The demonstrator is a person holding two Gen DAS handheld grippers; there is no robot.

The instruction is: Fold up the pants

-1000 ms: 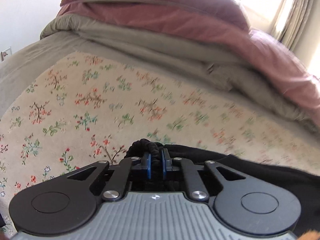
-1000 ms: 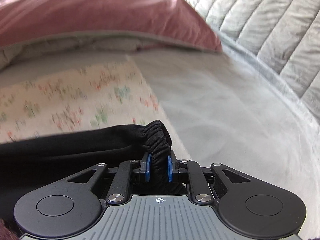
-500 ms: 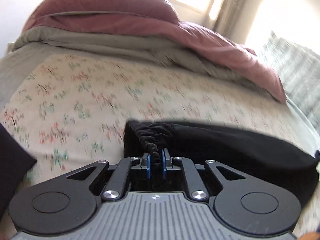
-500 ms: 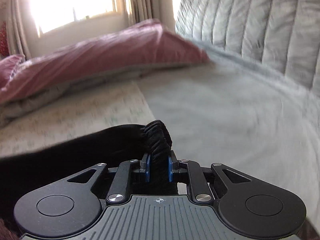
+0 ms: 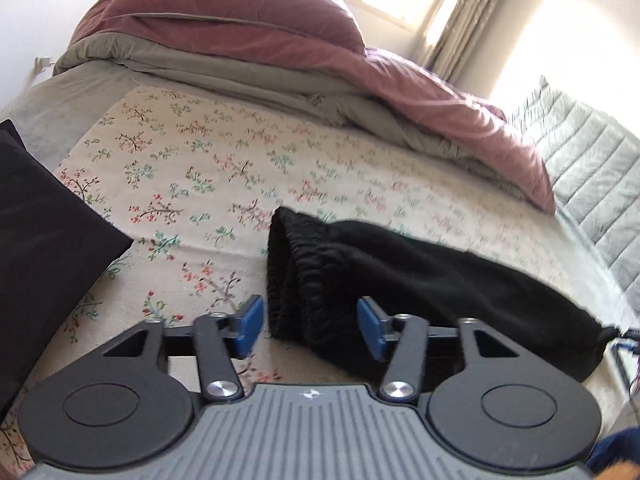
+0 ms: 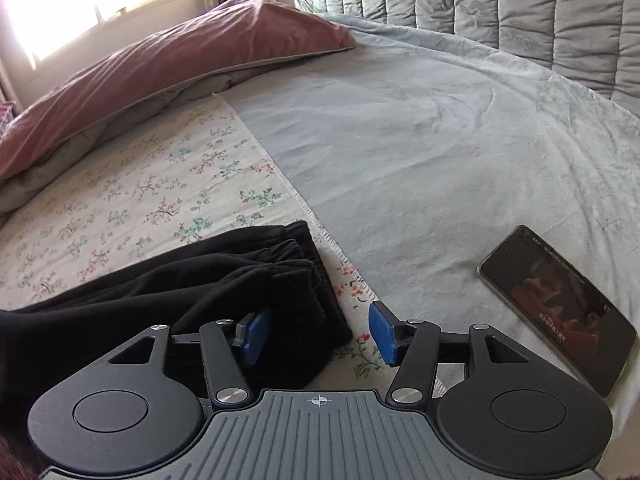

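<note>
The black pants (image 5: 400, 276) lie folded across the floral sheet (image 5: 208, 168), their gathered elastic edge (image 5: 296, 272) facing my left gripper (image 5: 310, 326). That gripper's jaws are opening; the elastic edge lies between the blue pads without being pressed. In the right wrist view the other end of the black pants (image 6: 224, 280) rests flat with its gathered edge (image 6: 308, 264) near the sheet's border. My right gripper (image 6: 318, 332) is opening too, the cloth's corner between its pads but free of them.
A folded black cloth (image 5: 44, 256) lies at the left. A pink and grey duvet (image 5: 280, 52) is piled along the far side. A dark phone (image 6: 556, 316) lies on the grey blanket (image 6: 420, 140) right of my right gripper. A quilted headboard (image 6: 500, 4) stands behind.
Both grippers carried the pants' gathered edge across the bed, laid it down, and opened off it. The pants now lie folded on the floral sheet.
</note>
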